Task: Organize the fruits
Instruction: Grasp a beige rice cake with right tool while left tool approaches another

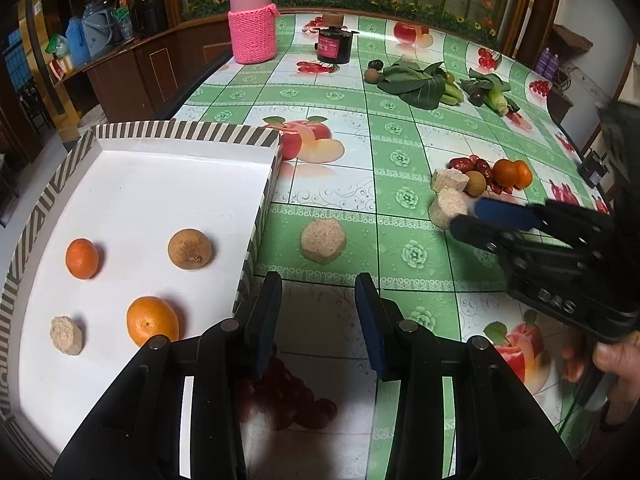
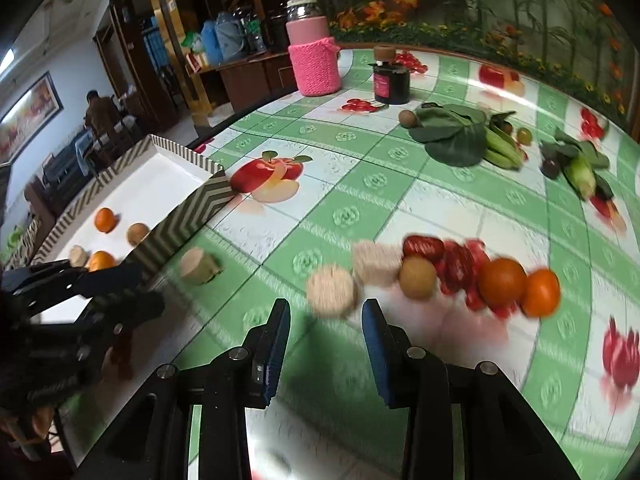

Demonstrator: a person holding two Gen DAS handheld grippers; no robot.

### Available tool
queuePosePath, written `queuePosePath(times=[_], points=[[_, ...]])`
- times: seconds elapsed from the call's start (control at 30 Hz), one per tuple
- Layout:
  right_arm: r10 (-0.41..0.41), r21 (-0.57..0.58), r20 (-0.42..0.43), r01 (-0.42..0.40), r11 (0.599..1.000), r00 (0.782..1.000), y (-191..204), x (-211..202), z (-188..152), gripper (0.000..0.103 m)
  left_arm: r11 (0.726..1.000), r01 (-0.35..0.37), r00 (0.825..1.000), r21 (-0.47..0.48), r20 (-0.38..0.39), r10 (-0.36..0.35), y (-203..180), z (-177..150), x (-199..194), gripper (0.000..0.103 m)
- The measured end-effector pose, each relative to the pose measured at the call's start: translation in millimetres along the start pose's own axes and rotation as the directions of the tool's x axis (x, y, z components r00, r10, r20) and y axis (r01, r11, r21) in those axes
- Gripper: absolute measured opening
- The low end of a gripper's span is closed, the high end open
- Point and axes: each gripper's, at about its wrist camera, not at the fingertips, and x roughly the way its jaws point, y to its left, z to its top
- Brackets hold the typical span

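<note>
Fruits lie in two groups. In the shallow white cardboard tray with striped walls (image 1: 188, 132), at the left of the left wrist view, sit a small orange tangerine (image 1: 82, 258), a larger orange (image 1: 152, 320), a brown round fruit (image 1: 190, 249) and a pale beige round slice (image 1: 67, 335), all apart from one another. At the right of that view a cluster rests on the green-checked, fruit-printed table (image 1: 400, 128): two orange tangerines (image 1: 512, 174), red dates (image 1: 466, 163), a tan round fruit (image 1: 476, 182) and a pale block (image 1: 450, 179), touching or nearly so. A lone beige disc (image 1: 323, 240) lies just outside the tray.

The left hand-held gripper (image 1: 318, 300) hovers beside the tray's near corner, jaws parted, nothing between them. The right hand-held gripper (image 2: 326, 328), blurred, has parted, empty jaws just short of a beige round slice (image 2: 331, 290).

Far off stand a pink knit-sleeved flask (image 1: 252, 20), a black jar (image 1: 334, 44) and leafy greens (image 1: 416, 82).
</note>
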Motion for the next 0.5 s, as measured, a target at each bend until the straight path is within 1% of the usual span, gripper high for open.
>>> queuePosePath(times=[0.1,0.13,0.2,0.23,0.3,0.5], points=[[-0.020,-0.028,-0.031,0.019,0.999,0.999,3,17,5,0.036,1.000,-0.002,1.000,-0.003,-0.011,0.002,2,2,4,0.038],[-0.017,-0.041,-0.020,0.016,0.999,1.000,4,18,4,0.036,1.000,-0.004,1.000,-0.002,-0.012,0.004,2,3,5,0.038],[-0.014,-0.040,-0.012,0.013,0.999,1.000,6,17,1,0.031,1.000,-0.008,1.000,0.000,-0.016,0.008,3,5,8,0.038],[-0.014,-0.038,-0.009,0.013,0.999,1.000,5,15,0,0.028,1.000,-0.008,1.000,0.000,-0.020,0.008,3,5,10,0.038],[0.012,-0.018,-0.007,-0.012,1.000,1.000,1,11,-2,0.028,1.000,-0.006,0.999,-0.001,-0.034,0.006,1,7,15,0.038],[0.040,0.038,0.034,-0.041,0.998,0.999,-10,-12,-12,0.028,1.000,-0.008,0.999,-0.009,-0.036,0.008,-5,15,26,0.038]])
